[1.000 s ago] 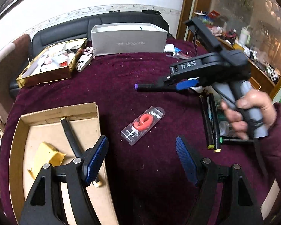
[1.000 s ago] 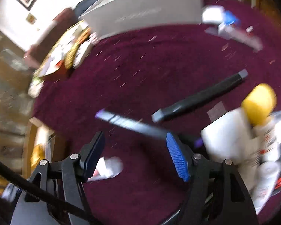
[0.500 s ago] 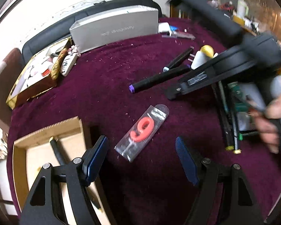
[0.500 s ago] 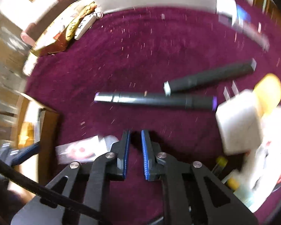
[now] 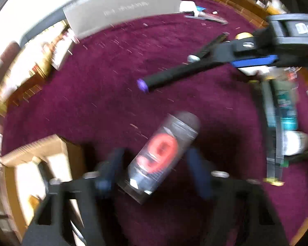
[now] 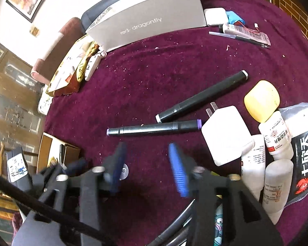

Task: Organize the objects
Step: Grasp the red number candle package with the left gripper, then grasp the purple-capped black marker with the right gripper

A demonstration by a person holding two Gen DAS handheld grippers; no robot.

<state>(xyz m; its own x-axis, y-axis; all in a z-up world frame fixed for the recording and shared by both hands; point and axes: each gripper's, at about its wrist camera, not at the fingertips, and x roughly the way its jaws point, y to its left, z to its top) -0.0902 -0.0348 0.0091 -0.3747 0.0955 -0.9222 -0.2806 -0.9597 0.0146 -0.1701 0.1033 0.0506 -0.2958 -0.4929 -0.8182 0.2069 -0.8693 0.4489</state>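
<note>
candle packet (image 5: pixel 162 155): left view | charger (image 6: pixel 223 135): right view

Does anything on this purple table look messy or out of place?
Yes. Two black markers lie loose and askew on the cloth, beside a white charger lying flat with its prongs out. A packaged red number candle lies crooked between the left gripper's fingers, outside the cardboard box.

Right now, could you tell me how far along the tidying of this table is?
Early. Done: a black marker already lies in the cardboard box. In hand: the left gripper, its jaws just closing, straddles the packaged number-nine candle; the right gripper, just reopening, is empty above the purple-capped marker. Left: both markers, the white charger and the bottles.
</note>
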